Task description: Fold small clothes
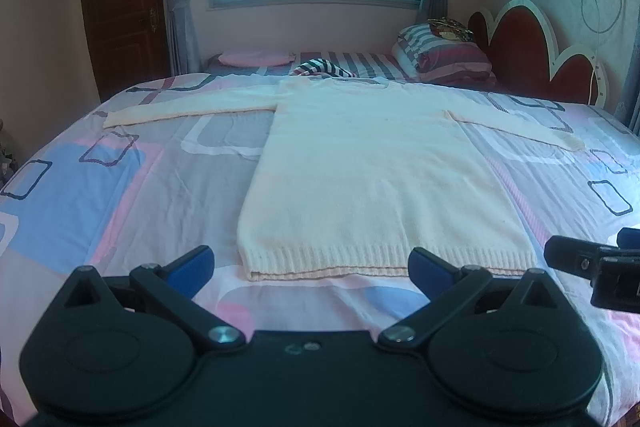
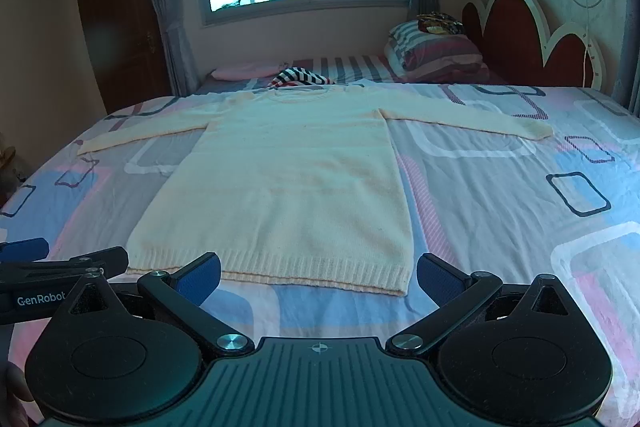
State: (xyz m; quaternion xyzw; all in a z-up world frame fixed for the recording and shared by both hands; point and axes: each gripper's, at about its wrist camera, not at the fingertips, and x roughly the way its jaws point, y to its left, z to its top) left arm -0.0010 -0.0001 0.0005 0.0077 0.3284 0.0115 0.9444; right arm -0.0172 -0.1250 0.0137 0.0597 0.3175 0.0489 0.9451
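Observation:
A cream knitted sweater (image 1: 372, 171) lies flat on the bed, both sleeves spread out sideways and its ribbed hem toward me. In the right wrist view the same sweater (image 2: 280, 183) sits a little left of centre. My left gripper (image 1: 312, 267) hovers just short of the hem, open wide, nothing between its blue pads. My right gripper (image 2: 318, 273) is also open and empty, just short of the hem's right half. The right gripper's finger (image 1: 576, 255) shows at the right edge of the left wrist view, and the left gripper's finger (image 2: 80, 261) at the left edge of the right wrist view.
The bed has a pastel patterned sheet (image 1: 120, 187). Beyond the sweater lie a black-and-white striped garment (image 1: 324, 69), a pink cushion (image 1: 256, 59) and a stack of striped folded bedding (image 1: 440, 55) by the red headboard (image 1: 532, 59). A window and a dark door stand behind.

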